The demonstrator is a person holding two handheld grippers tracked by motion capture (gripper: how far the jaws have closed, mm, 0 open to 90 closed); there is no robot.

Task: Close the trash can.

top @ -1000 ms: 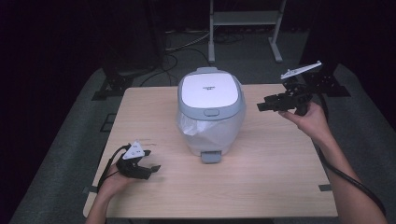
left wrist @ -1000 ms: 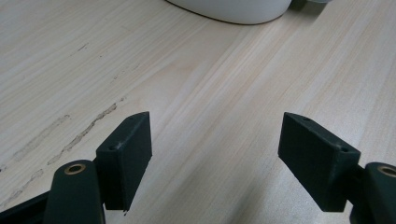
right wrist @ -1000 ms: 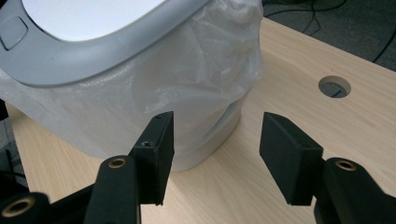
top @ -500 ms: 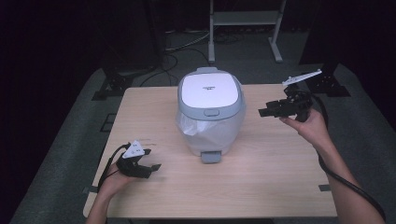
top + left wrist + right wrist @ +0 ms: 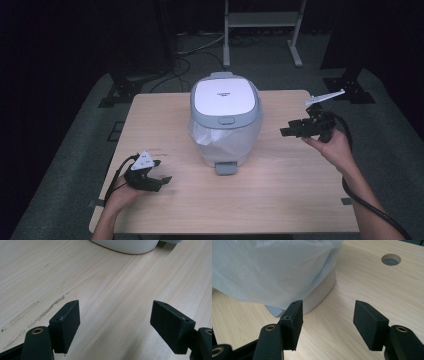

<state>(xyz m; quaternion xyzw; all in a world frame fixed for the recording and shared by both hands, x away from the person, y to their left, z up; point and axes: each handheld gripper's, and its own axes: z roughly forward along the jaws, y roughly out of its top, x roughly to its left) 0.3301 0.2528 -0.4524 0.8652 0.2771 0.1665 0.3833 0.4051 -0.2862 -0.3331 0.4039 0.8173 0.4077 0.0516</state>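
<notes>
Drifting lower and inward, the right gripper [image 5: 289, 131] now hangs just off the side of the white bin [image 5: 225, 120], jaws spread wide on nothing. That bin, its plastic liner [image 5: 269, 267] bulging out, sits mid-table [image 5: 300, 200]. Down at the near left edge, the left gripper [image 5: 161, 172] hasn't budged, jaws wide too.

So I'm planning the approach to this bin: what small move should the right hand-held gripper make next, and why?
Probably ease the right hand-held gripper a little closer to the bag-lined pedal bin. Its jaws stand open and empty, aimed at the bin's plastic liner, with bare table between them.
</notes>
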